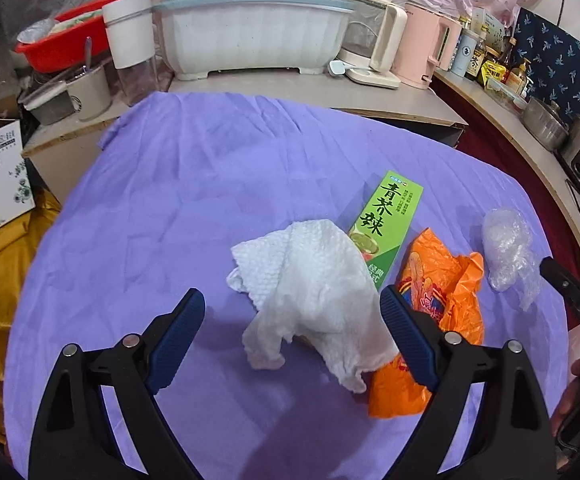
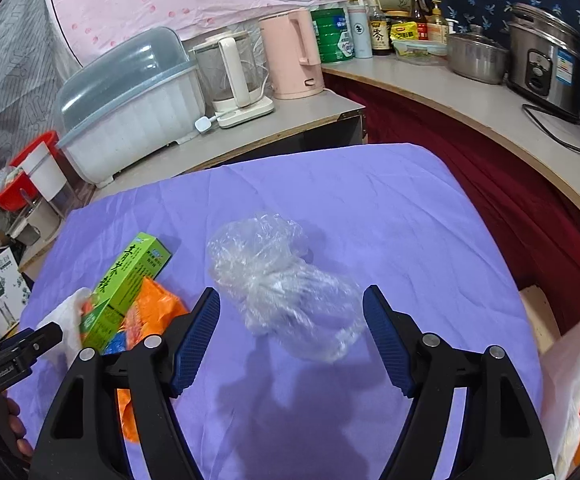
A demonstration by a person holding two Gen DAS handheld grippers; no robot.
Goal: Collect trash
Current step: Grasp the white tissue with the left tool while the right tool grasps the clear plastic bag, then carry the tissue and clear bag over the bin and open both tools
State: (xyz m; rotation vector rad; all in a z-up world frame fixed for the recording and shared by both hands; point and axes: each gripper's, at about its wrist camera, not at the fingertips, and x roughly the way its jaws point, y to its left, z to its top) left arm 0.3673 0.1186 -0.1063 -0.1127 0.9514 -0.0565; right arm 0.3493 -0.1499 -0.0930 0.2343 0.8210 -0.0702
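Observation:
On the purple cloth (image 1: 178, 208) lie a crumpled white paper towel (image 1: 313, 280), a green carton (image 1: 385, 216), an orange plastic wrapper (image 1: 441, 280) and a clear plastic wad (image 1: 505, 248). My left gripper (image 1: 291, 300) is open, its blue pads on either side of the paper towel without pressing it. My right gripper (image 2: 291, 296) is open around the clear plastic wad (image 2: 282, 284), which sits between the fingertips, apart from both. The green carton (image 2: 126, 284) and orange wrapper (image 2: 150, 312) show at the right wrist view's left.
A counter behind the cloth carries a white dish rack with a lid (image 1: 254, 32), a glass kettle (image 1: 373, 40), a pink kettle (image 1: 421, 48), bottles and pots. A white plastic bag (image 2: 577, 380) hangs at the right edge. A red basin (image 1: 62, 44) sits at the left.

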